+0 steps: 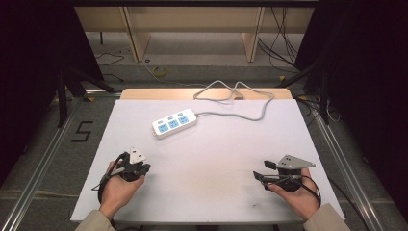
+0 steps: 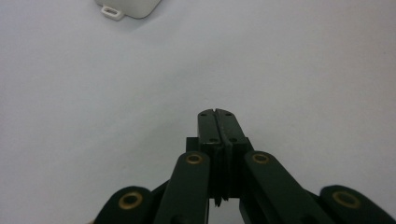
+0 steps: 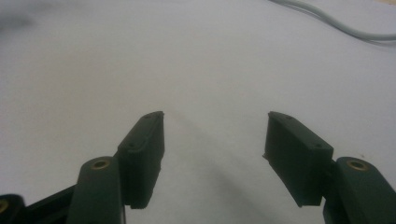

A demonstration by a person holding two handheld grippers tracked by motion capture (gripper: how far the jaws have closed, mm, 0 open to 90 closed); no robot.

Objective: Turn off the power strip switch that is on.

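A white power strip (image 1: 174, 123) with blue sockets lies at the far middle of the white table (image 1: 216, 159); its corner (image 2: 133, 5) peeks in at the top of the left gripper view. Its grey cable (image 1: 240, 103) loops off to the back right and crosses the top right of the right gripper view (image 3: 336, 25). My left gripper (image 1: 143, 167) rests near the front left, with its jaws pressed together and nothing between them (image 2: 216, 112). At the front right, my right gripper (image 1: 258, 176) points left with its jaws standing wide apart over bare table (image 3: 215, 115).
A wooden board edge (image 1: 144, 92) shows behind the white surface. Metal rails (image 1: 43, 159) run along both sides, with dark curtains beyond. Loose cables (image 1: 284, 43) lie on the floor at the back.
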